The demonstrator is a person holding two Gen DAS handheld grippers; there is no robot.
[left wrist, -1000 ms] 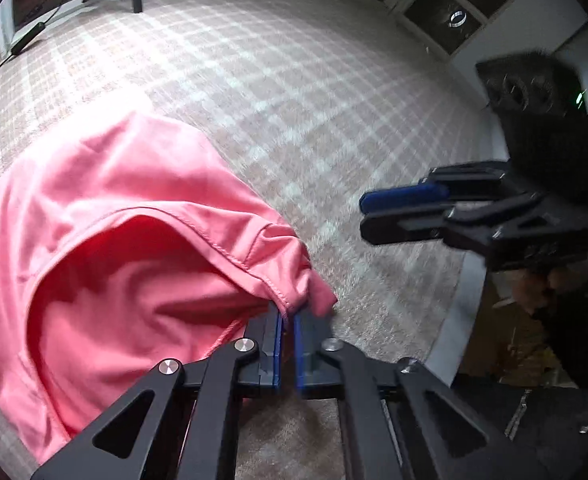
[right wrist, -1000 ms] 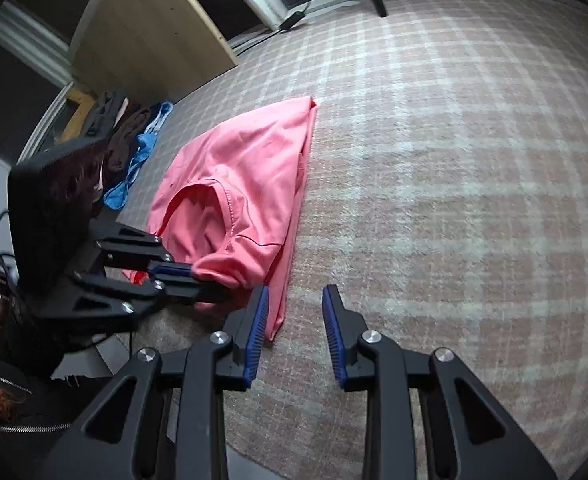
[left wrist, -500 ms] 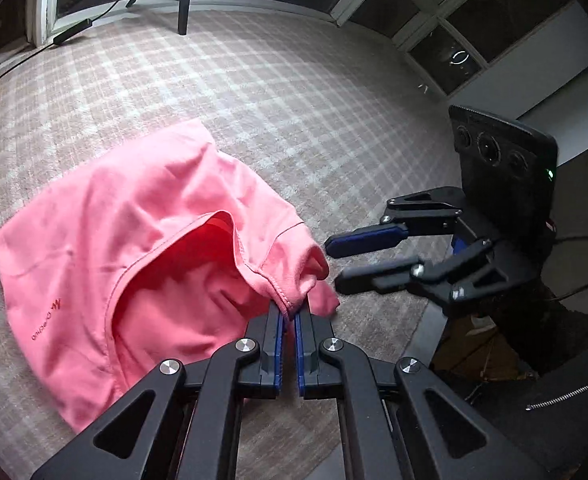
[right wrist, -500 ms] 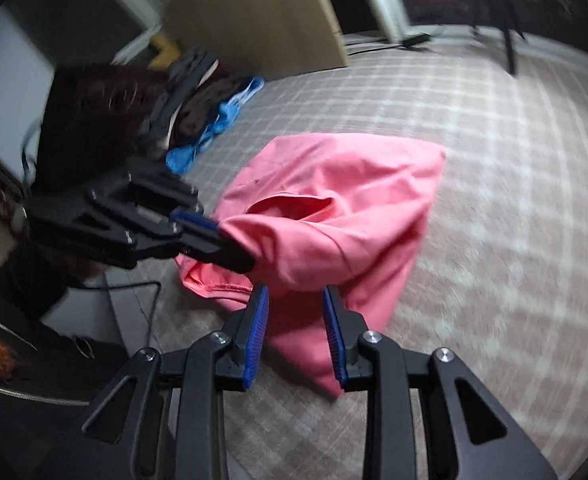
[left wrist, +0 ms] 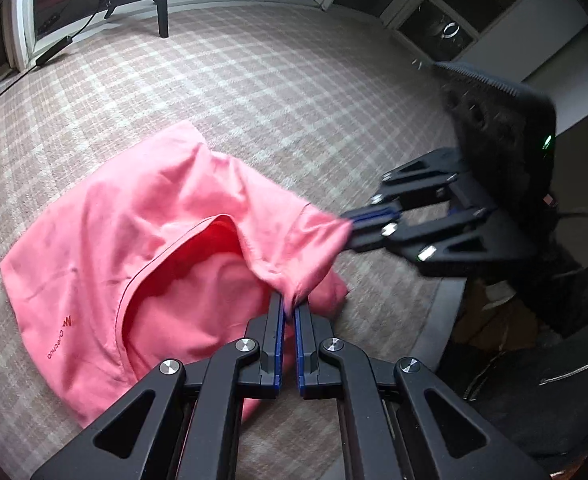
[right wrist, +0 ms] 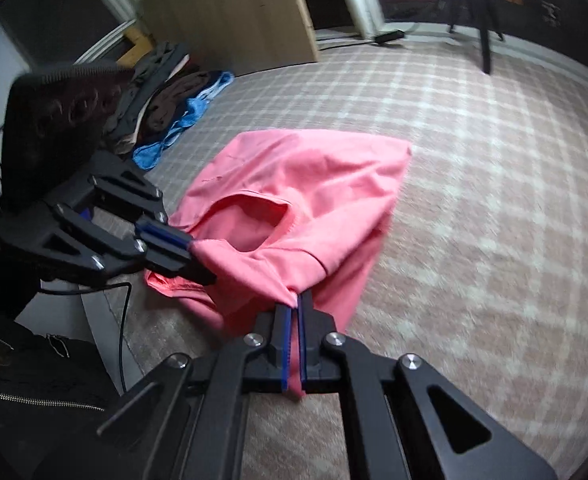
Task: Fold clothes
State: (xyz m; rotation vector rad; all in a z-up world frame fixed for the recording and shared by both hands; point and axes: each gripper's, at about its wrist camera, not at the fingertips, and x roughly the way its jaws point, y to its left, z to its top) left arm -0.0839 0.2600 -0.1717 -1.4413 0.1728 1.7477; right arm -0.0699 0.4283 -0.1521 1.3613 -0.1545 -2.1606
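Left hand-held gripper (left wrist: pixel 289 312) pinched closed on a shoulder fold of the pink shirt (left wrist: pixel 133 240); right hand-held gripper (right wrist: pixel 294 304) likewise clamped on the opposite shoulder, neck opening (right wrist: pixel 253 224) between the two. From both grips the garment trails forward and away, near edge raised, far hem resting on the checked carpet (right wrist: pixel 494 200). Its long axis runs away from the holder; a clothes pile (right wrist: pixel 165 108) lies beyond the left gripper

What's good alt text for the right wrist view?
The right tongs are shut on a fold of a pink shirt, while the left tongs pinch its other near corner, lifting that edge off a plaid carpet. A pile of dark and blue clothes lies behind by a wooden panel.
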